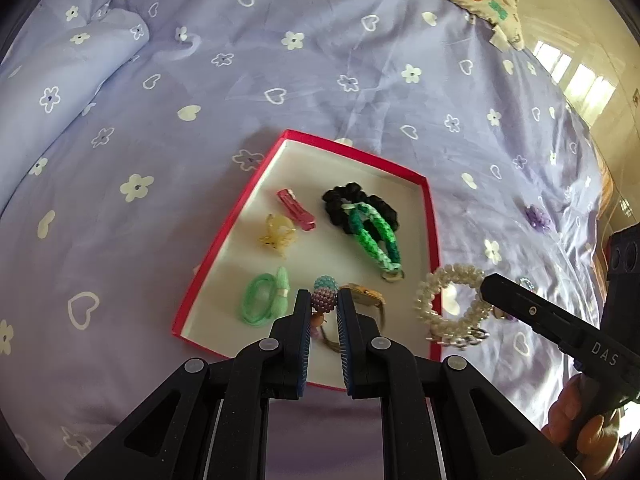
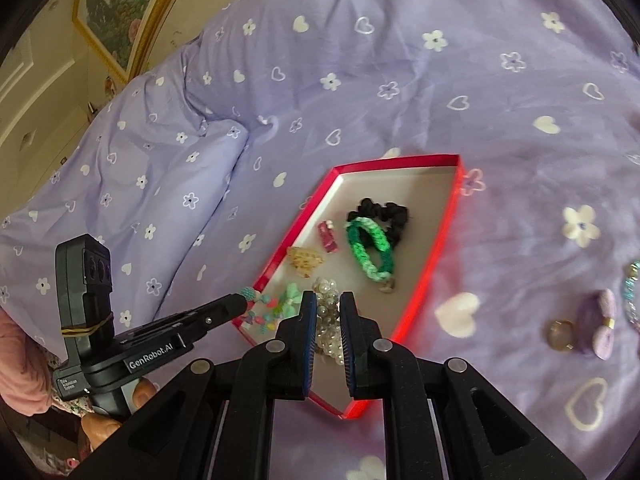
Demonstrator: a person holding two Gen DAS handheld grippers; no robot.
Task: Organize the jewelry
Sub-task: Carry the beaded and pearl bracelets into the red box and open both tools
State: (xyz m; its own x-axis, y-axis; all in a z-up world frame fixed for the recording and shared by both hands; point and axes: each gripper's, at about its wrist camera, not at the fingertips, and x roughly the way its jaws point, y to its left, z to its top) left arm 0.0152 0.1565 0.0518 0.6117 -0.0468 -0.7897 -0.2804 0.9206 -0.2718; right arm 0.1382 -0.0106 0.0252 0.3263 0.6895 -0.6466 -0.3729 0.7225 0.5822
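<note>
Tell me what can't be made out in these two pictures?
- Watch, left view: partly hidden behind the left gripper and its beaded piece.
- Pearl bracelet, right view: mostly hidden between the right gripper's fingers.
- Ring and purple bow on the bedspread: blurred.
- Box's near corner, left view: covered by fingers.

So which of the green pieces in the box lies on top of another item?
The braided green bracelet: it overlaps the black scrunchie. The pale green band lies alone on the box floor.
</note>
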